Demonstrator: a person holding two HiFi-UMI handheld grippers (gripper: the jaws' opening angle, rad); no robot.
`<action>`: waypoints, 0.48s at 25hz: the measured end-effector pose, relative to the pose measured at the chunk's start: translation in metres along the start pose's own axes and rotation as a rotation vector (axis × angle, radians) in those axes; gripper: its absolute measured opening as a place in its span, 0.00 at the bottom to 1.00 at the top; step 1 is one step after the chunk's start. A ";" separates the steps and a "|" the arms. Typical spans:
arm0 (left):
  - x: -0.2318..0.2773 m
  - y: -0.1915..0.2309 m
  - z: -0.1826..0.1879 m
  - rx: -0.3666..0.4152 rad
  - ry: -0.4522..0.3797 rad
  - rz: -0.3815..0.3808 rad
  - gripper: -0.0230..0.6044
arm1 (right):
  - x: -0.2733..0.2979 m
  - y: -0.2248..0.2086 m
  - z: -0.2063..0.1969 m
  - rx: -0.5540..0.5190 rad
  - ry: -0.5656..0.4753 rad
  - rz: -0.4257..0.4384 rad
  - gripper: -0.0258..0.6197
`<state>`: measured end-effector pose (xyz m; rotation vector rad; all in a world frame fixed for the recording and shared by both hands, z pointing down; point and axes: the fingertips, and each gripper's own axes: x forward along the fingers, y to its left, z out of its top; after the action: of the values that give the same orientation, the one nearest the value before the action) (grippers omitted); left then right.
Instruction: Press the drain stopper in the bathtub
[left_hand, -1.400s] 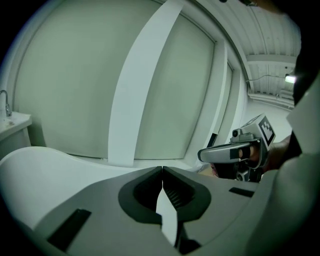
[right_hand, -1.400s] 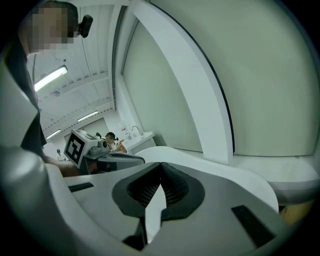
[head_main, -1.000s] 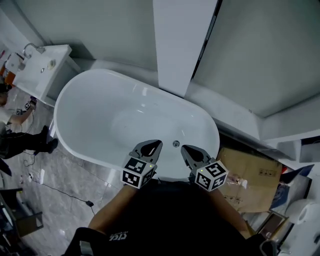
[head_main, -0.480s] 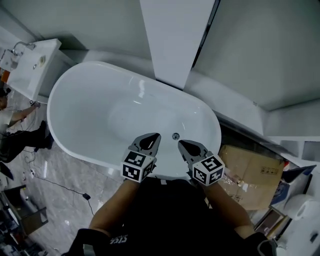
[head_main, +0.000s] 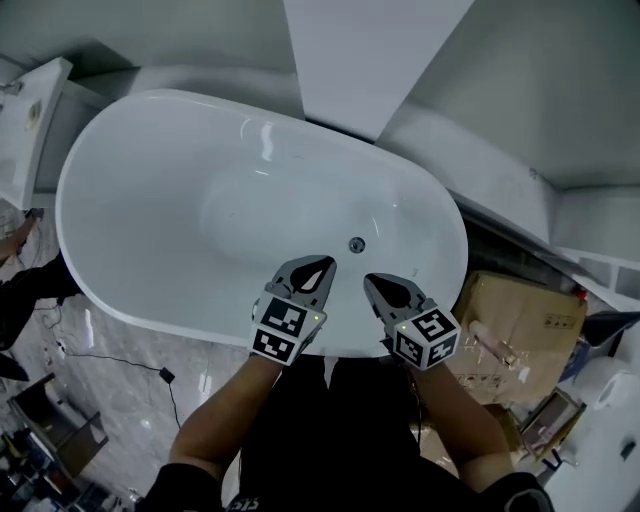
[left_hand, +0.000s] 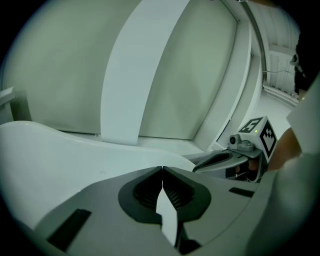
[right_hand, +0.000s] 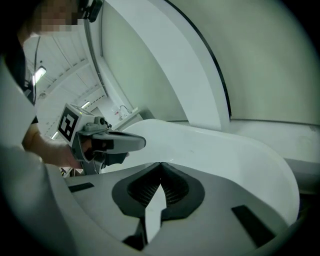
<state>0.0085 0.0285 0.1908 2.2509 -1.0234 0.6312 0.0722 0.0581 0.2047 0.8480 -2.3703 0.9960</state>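
Glossy white oval bathtub (head_main: 150, 170); round metal drain stopper (head_main: 356, 244) near its right end. Left gripper (head_main: 313, 270) and right gripper (head_main: 378, 287) held over near rim, tips closed, empty.

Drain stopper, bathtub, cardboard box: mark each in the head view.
drain stopper (head_main: 356, 244), head view, its round top.
bathtub (head_main: 150, 200), head view, bare inner wall.
cardboard box (head_main: 520, 320), head view, its top face.

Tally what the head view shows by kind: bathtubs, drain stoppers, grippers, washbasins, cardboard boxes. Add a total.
Bathtubs: 1, the white oval bathtub
Drain stoppers: 1, the round metal drain stopper
Grippers: 2, the left gripper and the right gripper, both shut and empty
Washbasins: 1, the white washbasin at the left edge
Cardboard boxes: 1, the brown cardboard box
Total: 6
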 end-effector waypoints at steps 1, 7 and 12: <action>0.008 0.006 -0.011 -0.006 0.007 0.001 0.07 | 0.011 -0.006 -0.013 0.008 0.012 -0.001 0.06; 0.053 0.031 -0.101 -0.043 0.102 -0.003 0.07 | 0.073 -0.040 -0.088 0.023 0.077 0.008 0.06; 0.076 0.043 -0.170 -0.093 0.185 -0.011 0.07 | 0.114 -0.066 -0.140 0.042 0.132 0.010 0.06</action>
<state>-0.0105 0.0810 0.3735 2.0738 -0.9294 0.7562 0.0555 0.0836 0.3945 0.7613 -2.2521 1.0754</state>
